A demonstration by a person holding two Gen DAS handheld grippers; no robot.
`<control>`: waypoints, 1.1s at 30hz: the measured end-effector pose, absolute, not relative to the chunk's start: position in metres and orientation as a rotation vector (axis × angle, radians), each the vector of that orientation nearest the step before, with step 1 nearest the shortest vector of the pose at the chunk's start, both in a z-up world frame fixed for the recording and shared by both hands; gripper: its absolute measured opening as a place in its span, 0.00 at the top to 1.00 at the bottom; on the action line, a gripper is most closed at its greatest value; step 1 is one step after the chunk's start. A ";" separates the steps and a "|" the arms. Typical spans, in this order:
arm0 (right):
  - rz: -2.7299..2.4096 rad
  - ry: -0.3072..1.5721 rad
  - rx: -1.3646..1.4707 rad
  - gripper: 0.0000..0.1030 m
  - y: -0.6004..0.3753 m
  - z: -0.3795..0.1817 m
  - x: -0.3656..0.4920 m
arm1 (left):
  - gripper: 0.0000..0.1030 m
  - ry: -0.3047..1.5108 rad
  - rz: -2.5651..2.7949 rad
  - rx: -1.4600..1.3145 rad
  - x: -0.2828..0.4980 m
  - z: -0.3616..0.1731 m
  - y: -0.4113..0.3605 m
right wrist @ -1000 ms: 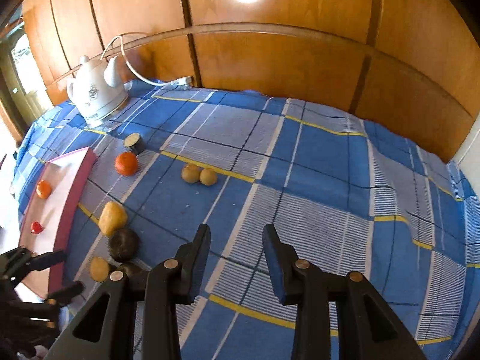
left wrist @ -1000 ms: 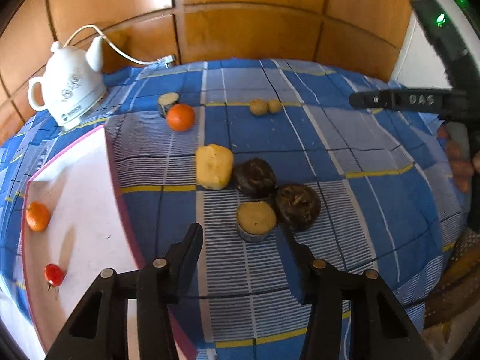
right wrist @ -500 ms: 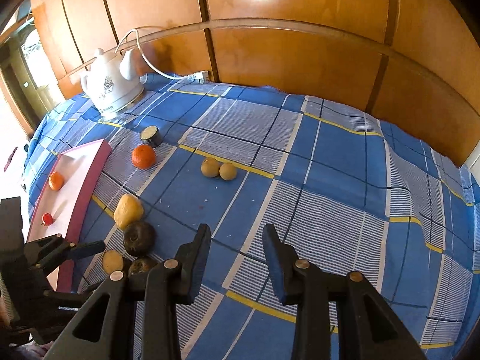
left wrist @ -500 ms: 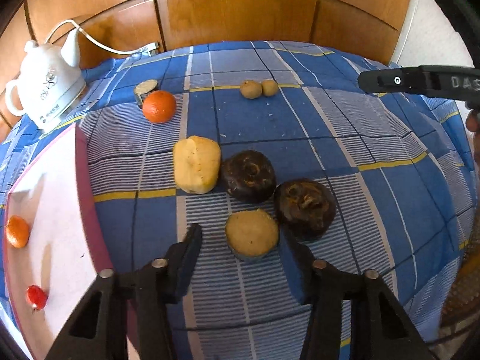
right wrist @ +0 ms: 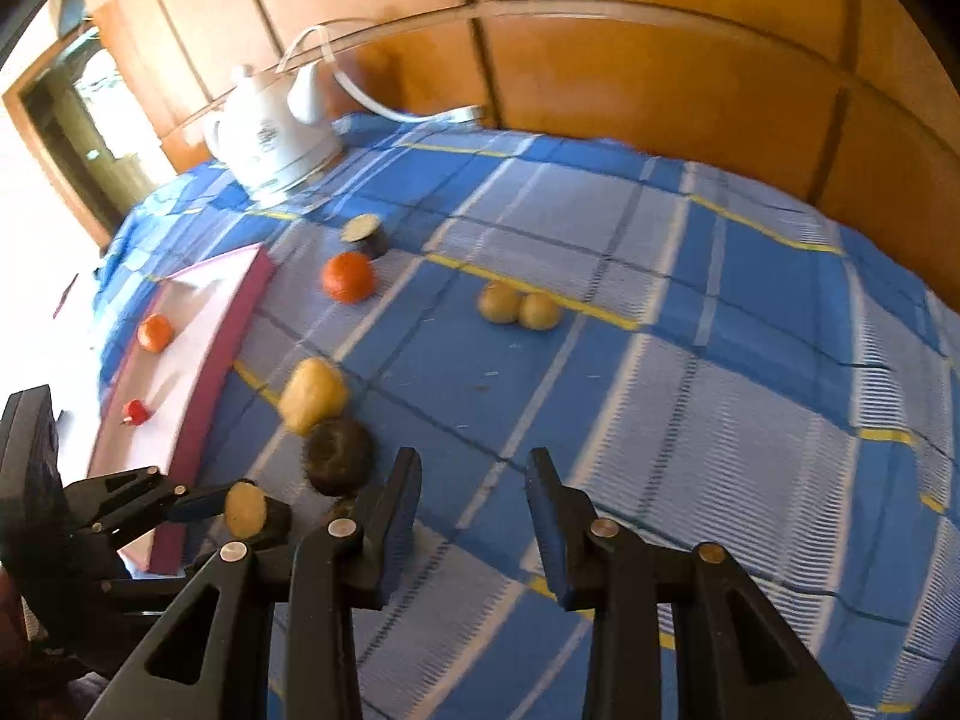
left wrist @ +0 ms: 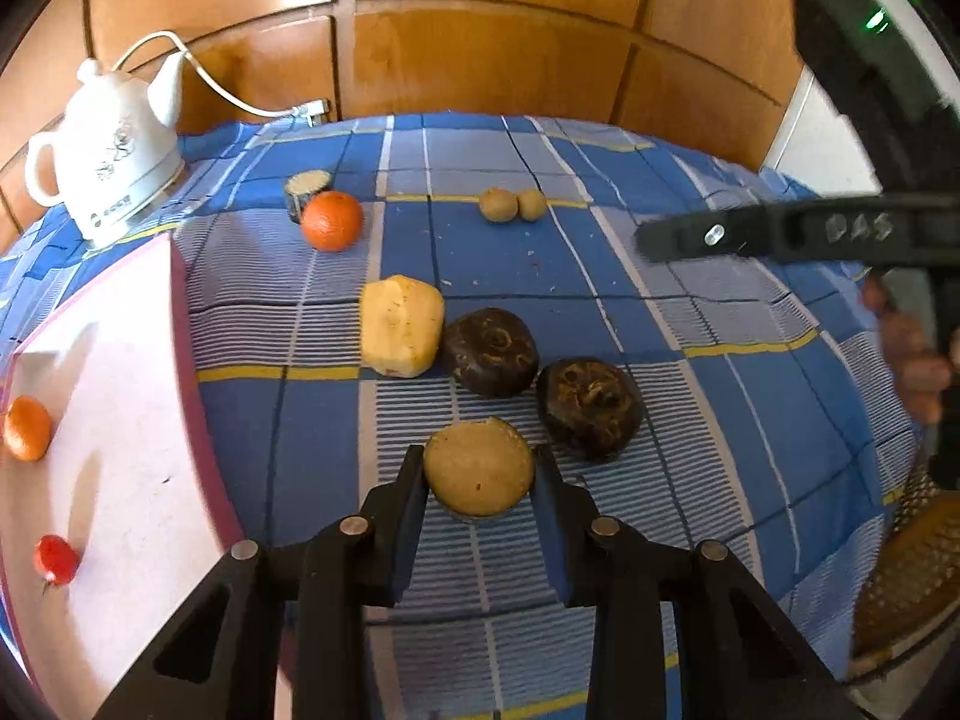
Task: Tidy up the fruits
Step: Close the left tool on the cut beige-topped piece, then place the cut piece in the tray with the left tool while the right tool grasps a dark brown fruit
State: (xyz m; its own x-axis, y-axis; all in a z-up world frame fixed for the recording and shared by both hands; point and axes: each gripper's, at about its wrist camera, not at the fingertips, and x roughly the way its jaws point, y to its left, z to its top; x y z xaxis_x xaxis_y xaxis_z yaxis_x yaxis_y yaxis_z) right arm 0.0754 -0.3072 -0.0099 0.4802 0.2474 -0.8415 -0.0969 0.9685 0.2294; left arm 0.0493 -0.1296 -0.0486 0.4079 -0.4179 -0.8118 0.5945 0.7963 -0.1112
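Note:
My left gripper (left wrist: 478, 467) is closing on a round cut fruit piece with a tan top (left wrist: 478, 474); both pads touch its sides on the blue checked cloth. The right wrist view shows that same piece (right wrist: 245, 507) between the left fingers. Just beyond lie two dark brown fruits (left wrist: 491, 351) (left wrist: 591, 399) and a peeled yellow fruit (left wrist: 401, 324). Farther back are an orange (left wrist: 332, 221), another cut piece (left wrist: 307, 187) and two small tan fruits (left wrist: 498, 204). My right gripper (right wrist: 473, 462) hangs open over the cloth, nothing between its fingers.
A white tray with a pink rim (left wrist: 186, 360) at the left holds a small orange fruit (left wrist: 27, 427) and a red one (left wrist: 56, 558). A white kettle (left wrist: 108, 156) with its cord stands at the back left. Wooden panels close the back. A woven basket (left wrist: 900, 588) shows at the right edge.
The left jaws have narrowed from wide apart onto the tan-topped piece, and the gripper has come forward to it. The right gripper has swung left, toward the fruits and tray.

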 end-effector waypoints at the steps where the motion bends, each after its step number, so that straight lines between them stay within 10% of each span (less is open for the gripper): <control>1: 0.231 1.051 0.151 0.65 -0.302 -0.011 0.077 | 0.67 0.952 -0.645 0.201 0.049 -0.046 -0.127; 33: 0.385 1.139 -0.059 0.56 -0.213 -0.061 0.111 | 0.62 0.942 -0.174 -0.110 0.163 -0.028 0.055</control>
